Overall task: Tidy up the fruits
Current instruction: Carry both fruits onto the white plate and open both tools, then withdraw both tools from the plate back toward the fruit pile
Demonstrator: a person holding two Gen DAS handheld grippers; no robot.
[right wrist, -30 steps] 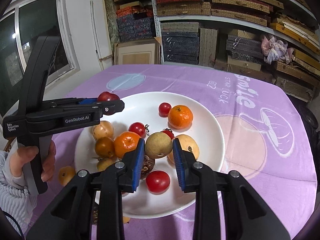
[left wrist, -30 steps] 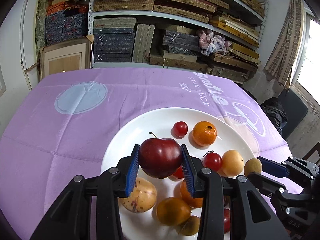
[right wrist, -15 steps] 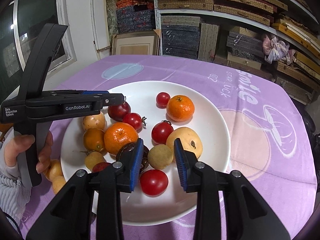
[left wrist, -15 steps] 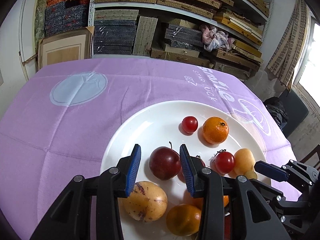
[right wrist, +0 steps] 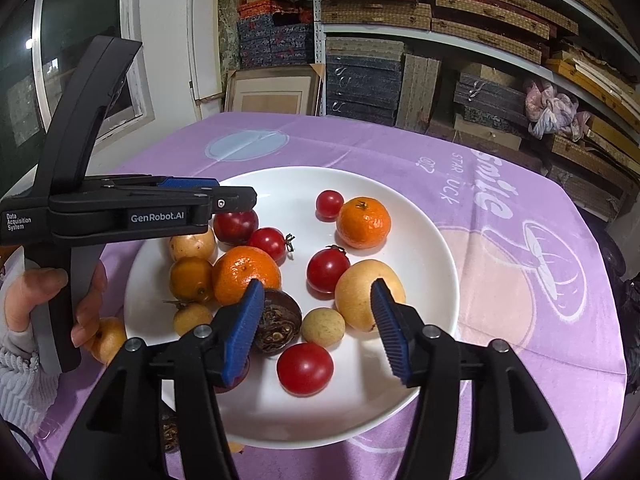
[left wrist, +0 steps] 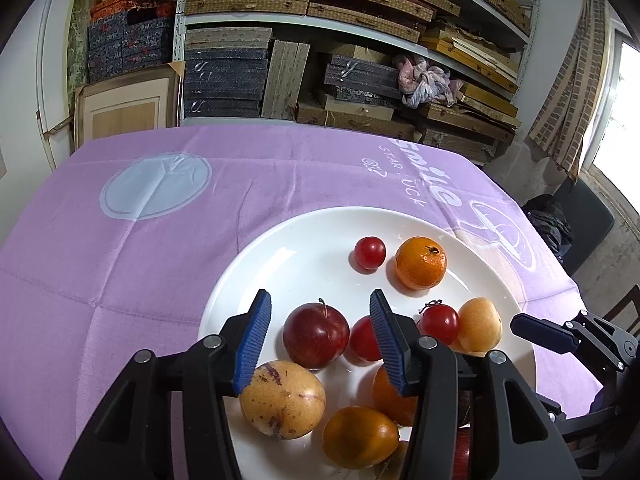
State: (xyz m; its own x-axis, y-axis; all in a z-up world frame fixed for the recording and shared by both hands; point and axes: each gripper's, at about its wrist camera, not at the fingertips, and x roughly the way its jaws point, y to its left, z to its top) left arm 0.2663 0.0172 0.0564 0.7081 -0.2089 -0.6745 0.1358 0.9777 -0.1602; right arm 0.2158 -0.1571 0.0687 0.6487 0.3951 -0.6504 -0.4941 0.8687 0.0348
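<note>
A: So the left gripper just let go. Its jaws have been opening and the dark red plum sits loose between them on the white plate.

B: Right gripper too, jaws widening, nothing pinched; the small tan fruit rests on the plate below.

A: That plum looks smooth, probably slippery and easily bruised. Best taken across its widest middle, gently.
</note>
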